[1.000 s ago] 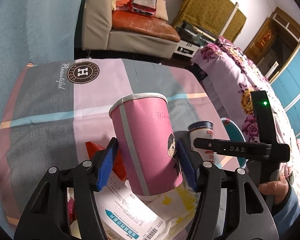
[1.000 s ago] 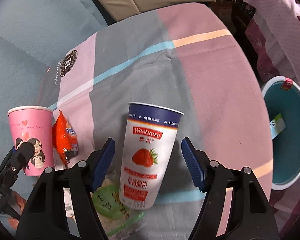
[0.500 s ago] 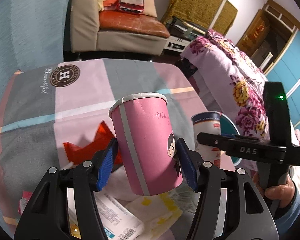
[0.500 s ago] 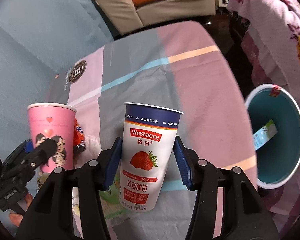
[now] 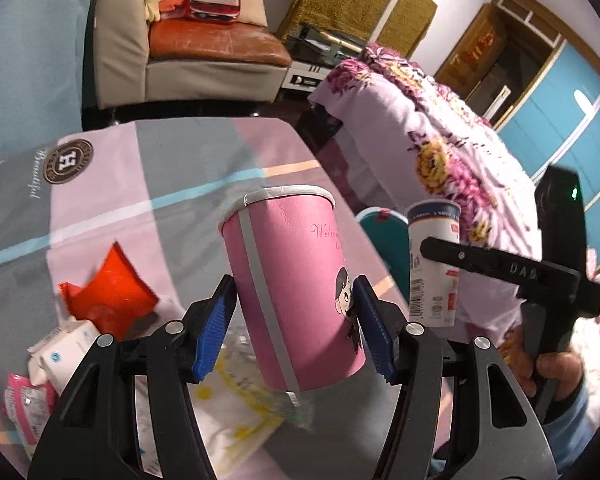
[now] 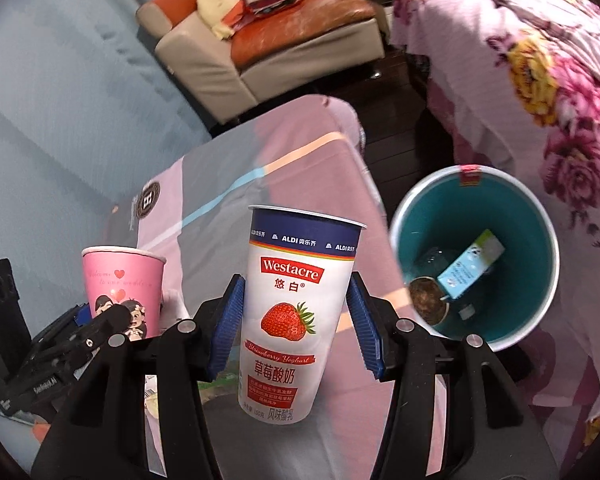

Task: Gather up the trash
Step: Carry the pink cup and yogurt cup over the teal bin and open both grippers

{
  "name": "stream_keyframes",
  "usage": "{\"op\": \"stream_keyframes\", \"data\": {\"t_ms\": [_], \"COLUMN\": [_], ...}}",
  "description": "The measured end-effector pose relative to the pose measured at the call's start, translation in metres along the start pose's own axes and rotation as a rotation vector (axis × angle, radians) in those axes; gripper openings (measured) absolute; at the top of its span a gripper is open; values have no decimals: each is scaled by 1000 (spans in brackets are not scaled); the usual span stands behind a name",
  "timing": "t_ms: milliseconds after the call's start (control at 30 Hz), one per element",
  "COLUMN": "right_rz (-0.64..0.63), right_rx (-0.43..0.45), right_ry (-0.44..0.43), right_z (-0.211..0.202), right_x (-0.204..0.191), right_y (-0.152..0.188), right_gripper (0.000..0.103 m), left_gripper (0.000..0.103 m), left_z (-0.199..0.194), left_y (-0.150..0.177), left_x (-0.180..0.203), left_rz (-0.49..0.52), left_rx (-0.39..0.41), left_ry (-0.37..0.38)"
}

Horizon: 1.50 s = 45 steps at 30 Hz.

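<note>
Your left gripper [image 5: 294, 326] is clamped on the pink paper cup [image 5: 288, 280], blue pads [image 5: 214, 330] pressed on both sides of its lower half; cup upright, slightly tilted, lifted off the table. Your right gripper [image 6: 296, 326] grips the Westacre strawberry yogurt cup [image 6: 296, 308] the same way, pads on both sides at mid-height, cup upright and in the air, just left of the teal trash bin [image 6: 536, 280]. The bin stands on the floor beside the table edge; a light blue carton [image 6: 470, 270] and a round lid [image 6: 428, 300] lie inside.

On the checked tablecloth [image 5: 172, 168] under your left gripper: a red snack wrapper [image 5: 108, 284], a white tissue pack [image 5: 66, 346], a pink wrapper [image 5: 26, 400] and a yellow-printed plastic wrapper [image 5: 228, 404], all bunched together.

In the left view you see the yogurt cup [image 5: 434, 264] held to the right of the pink cup, apart from it.
</note>
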State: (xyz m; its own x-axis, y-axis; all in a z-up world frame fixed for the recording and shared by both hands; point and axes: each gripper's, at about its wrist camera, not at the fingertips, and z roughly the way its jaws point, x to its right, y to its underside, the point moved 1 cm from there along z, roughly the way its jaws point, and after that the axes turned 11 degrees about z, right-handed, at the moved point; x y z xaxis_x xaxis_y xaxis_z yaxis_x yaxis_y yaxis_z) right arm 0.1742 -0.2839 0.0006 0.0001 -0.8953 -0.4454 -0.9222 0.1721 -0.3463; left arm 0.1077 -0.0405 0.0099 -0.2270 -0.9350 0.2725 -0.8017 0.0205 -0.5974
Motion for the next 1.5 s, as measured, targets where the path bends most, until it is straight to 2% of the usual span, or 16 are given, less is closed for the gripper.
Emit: {"op": "stream_keyframes", "data": {"t_ms": [67,267,400,567,667,800,900,1267,1500], "right_rz": [16,95,130,166,184,198,205,201,199], "right_rx": [17,87,116,107,95,83,78,96,25], "right_ry": [2,47,88,104,106,100,95,157,160], "right_z": [-7,-23,-29,-27,-22,-14,-11,8,34], "right_x": [11,58,86,114,126,136,141,156,163], "right_y": [-3,-17,-23,-26,-28,-30,-29,-39,-33], "right_gripper": [50,50,50,50,50,50,50,51,52], "left_gripper": [61,61,61,61,61,61,61,62,62], "left_z": [-1,14,35,55,73,91,102,112,119], "left_y": [-3,-11,-18,-21,-19,-14,-10,-14,-23], "left_x": [3,29,54,76,77,77,71,83,92], "left_rz": [-5,56,128,166,125,116,79,104,128], "left_rx": [2,-28,-30,-48,-105,-188,-246,-208,-190], "left_ry": [11,-24,-22,39,95,34,33,39,40]}}
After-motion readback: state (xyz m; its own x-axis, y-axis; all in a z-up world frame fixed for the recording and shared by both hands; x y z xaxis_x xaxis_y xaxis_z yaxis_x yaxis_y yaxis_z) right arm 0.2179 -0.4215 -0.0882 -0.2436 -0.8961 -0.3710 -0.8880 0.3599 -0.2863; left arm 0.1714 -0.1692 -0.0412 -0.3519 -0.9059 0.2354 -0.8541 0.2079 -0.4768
